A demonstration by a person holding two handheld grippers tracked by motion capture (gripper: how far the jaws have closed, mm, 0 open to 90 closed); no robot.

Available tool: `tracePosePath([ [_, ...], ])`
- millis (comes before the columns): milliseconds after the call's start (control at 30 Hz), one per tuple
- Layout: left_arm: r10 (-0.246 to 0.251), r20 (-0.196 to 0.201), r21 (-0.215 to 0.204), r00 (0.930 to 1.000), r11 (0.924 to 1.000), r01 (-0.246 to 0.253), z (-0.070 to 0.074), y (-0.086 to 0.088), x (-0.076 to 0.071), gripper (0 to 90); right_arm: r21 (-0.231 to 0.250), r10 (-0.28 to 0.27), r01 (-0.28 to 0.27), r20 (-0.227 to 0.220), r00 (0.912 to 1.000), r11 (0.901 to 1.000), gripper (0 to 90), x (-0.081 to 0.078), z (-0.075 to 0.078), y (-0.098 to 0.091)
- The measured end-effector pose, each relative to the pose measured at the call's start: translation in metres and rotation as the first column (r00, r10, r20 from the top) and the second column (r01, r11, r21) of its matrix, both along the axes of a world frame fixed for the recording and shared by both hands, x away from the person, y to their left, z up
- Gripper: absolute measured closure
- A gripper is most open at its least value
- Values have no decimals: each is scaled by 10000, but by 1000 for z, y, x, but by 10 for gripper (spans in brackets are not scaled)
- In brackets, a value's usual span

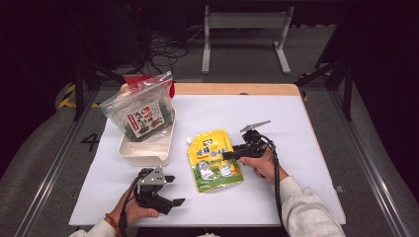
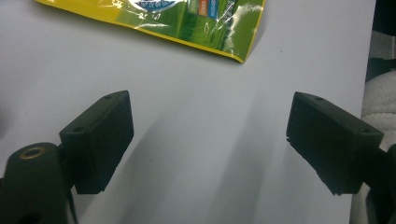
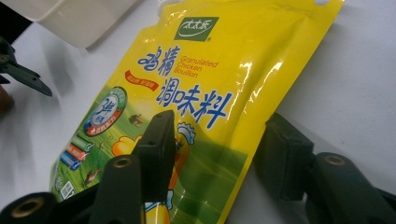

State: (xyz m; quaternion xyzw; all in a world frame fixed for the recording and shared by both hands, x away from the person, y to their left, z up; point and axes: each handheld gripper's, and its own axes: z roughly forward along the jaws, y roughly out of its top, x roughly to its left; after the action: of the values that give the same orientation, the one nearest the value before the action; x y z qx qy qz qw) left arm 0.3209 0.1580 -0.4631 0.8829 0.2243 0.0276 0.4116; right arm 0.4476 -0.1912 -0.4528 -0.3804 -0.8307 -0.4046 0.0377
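Observation:
A yellow and green pouch of chicken bouillon (image 1: pixel 215 160) lies flat on the white table, spout corner pointing away. My right gripper (image 1: pixel 232 154) comes in from the pouch's right side. In the right gripper view one jaw sits over the printed face of the pouch (image 3: pixel 196 93) and the other stands on the table just off its edge; my right gripper (image 3: pixel 218 120) straddles that edge without squeezing it. My left gripper (image 1: pixel 174 190) rests near the front edge, left of the pouch. Its jaws stand wide apart over bare table (image 2: pixel 210 100), with the pouch's bottom corner (image 2: pixel 187 23) beyond them.
A white tray (image 1: pixel 148 157) stands at the left, with a clear bag of dark green snack packs (image 1: pixel 143 111) leaning in it. The tray's corner (image 3: pixel 70 18) and the left gripper (image 3: pixel 23 74) show in the right gripper view. The table's wooden back edge (image 1: pixel 237 89) runs behind.

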Motion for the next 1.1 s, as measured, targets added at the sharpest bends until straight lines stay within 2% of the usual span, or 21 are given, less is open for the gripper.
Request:
tracePosePath([
  [33,36,20,28,10000,10000,-36,0,1,1,151,-72,-14,14,64,10000,10000,608,0,0,0],
  [67,44,-43,31,10000,10000,-44,-1,1,1,149,-144,5,-4,93,10000,9999,728,0,0,0],
  [100,87,-67,46,9999,10000,-87,-1,2,2,148,-218,189,-186,145,9997,9996,764,-1,-2,0],
  [167,175,-53,4,9998,9998,-175,-1,3,3,146,-1,191,-191,144,9997,9998,782,-1,-4,-2],
  [300,196,-128,-45,9997,9998,-197,-1,3,3,148,24,340,-341,375,9987,9994,857,-3,-1,-2],
  [400,258,-172,-152,9995,9995,-261,-1,3,3,149,114,489,-496,573,9972,9987,866,-7,-1,-5],
  [500,285,-274,-190,9992,9994,-290,-1,2,4,153,181,653,-674,971,9931,9976,871,-13,0,-8],
  [567,270,-332,-287,9991,9992,-280,-1,0,5,153,198,869,-906,1411,9862,9957,874,-17,1,-10],
  [667,193,-406,-485,9990,9986,-212,0,-4,8,153,382,887,-967,1729,9809,9946,877,-21,4,-13],
  [733,156,-547,-587,9984,9981,-188,0,-8,9,151,449,890,-993,1914,9775,9940,878,-24,5,-15],
  [967,77,-446,-715,9990,9974,-109,3,-13,13,149,817,1005,-1247,2529,9623,9888,881,-31,13,-19],
  [1100,-6,-525,-835,9986,9965,-38,4,-15,14,149,950,1021,-1333,2799,9546,9865,882,-35,16,-20],
])
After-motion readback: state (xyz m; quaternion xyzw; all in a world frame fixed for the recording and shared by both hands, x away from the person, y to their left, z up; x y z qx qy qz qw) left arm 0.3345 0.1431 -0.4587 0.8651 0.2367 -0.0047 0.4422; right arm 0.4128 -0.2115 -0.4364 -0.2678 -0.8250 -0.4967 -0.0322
